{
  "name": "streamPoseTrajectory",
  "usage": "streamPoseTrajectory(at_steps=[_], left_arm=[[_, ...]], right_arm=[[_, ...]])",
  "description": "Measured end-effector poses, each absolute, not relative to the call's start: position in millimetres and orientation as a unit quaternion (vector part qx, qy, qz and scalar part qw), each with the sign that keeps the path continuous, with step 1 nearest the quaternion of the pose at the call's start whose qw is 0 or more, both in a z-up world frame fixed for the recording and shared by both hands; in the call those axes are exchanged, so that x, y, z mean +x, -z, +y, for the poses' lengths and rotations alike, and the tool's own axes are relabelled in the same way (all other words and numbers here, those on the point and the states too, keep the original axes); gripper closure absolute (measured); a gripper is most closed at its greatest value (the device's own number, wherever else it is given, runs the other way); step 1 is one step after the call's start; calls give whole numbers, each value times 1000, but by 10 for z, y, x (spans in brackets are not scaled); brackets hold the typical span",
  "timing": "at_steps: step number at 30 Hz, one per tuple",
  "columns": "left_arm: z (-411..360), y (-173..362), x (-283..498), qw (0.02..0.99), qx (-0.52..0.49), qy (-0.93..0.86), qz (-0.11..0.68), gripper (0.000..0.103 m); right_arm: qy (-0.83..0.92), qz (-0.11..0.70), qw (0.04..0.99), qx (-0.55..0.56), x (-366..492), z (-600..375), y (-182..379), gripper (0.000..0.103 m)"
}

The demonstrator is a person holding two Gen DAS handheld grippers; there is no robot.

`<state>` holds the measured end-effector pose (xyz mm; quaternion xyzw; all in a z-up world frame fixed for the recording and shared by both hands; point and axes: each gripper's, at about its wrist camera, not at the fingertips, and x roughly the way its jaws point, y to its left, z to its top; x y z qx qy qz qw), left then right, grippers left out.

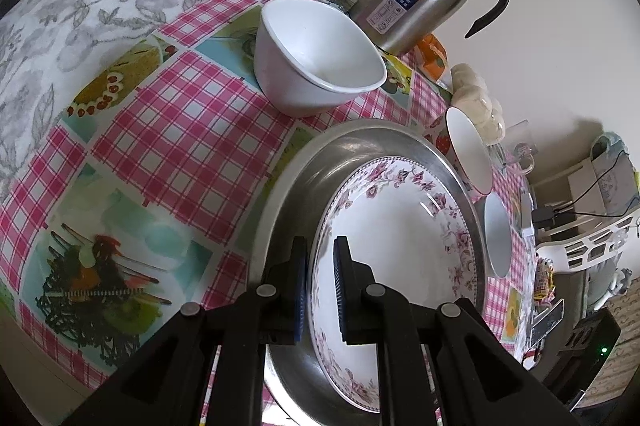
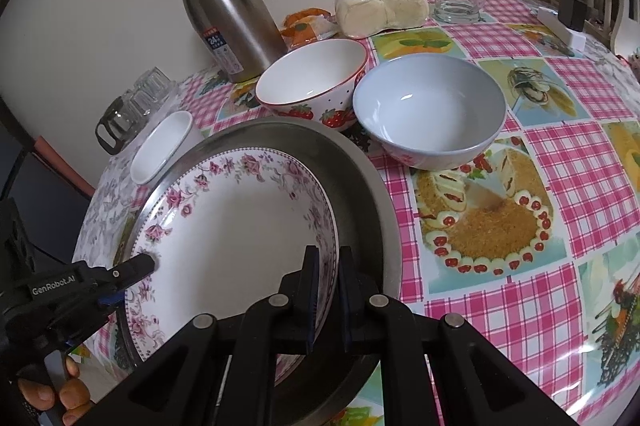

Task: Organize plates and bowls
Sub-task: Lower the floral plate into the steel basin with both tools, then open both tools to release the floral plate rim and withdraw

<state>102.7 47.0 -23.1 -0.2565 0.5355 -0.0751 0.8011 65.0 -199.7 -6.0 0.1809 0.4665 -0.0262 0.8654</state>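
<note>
Gripping: left gripper is clenched on the near-left rim of the floral plate, one pad outside the rim, one inside
Opposite grip: right gripper is clenched on the same plate's right rim, so the plate is pinched from both sides; the left gripper also shows at the far rim in the right wrist view, held by a person's hand
Plate position: floral plate sits tilted inside the metal tray, its right edge near the tray wall; whether it is touching the tray floor or just lifted, I cannot tell
Step in hand: judged to be setting the plate into the tray, or starting to lift it out; the pictures do not settle which
Next move: calls for both hands to travel together and level, since a one-sided pull could twist the rim out of the pads
Bowls nearby: strawberry bowl and pale blue bowl stand just beyond the tray, touching or nearly so; a white bowl stands apart on the other side
Backdrop: steel thermos jug on the checked tablecloth
</note>
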Motion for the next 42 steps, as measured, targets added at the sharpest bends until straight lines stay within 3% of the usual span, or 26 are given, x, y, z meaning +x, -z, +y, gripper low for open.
streamPoseTrajectory(at_steps=[25,30,31,34,36,42], left_arm=[[396,194,1042,804,-233,67,543,87],[427,13,1010,826,-218,65,516,71],[433,-22,1006,830,-214,64,511,67],[437,-91,1002,840,-205,57,500,48],[443,-120,1000,845,-193,44,497,45],[446,-127,1001,851,-170,27,495,31]], right_arm=[[36,451,880,144,618,-2007,-110,89],[36,438,888,137,602,-1979,-190,89],[37,436,889,134,604,-1976,-200,87],[42,429,894,123,598,-1961,-241,63],[44,425,897,115,595,-1946,-258,49],[42,423,901,90,603,-1882,-259,28]])
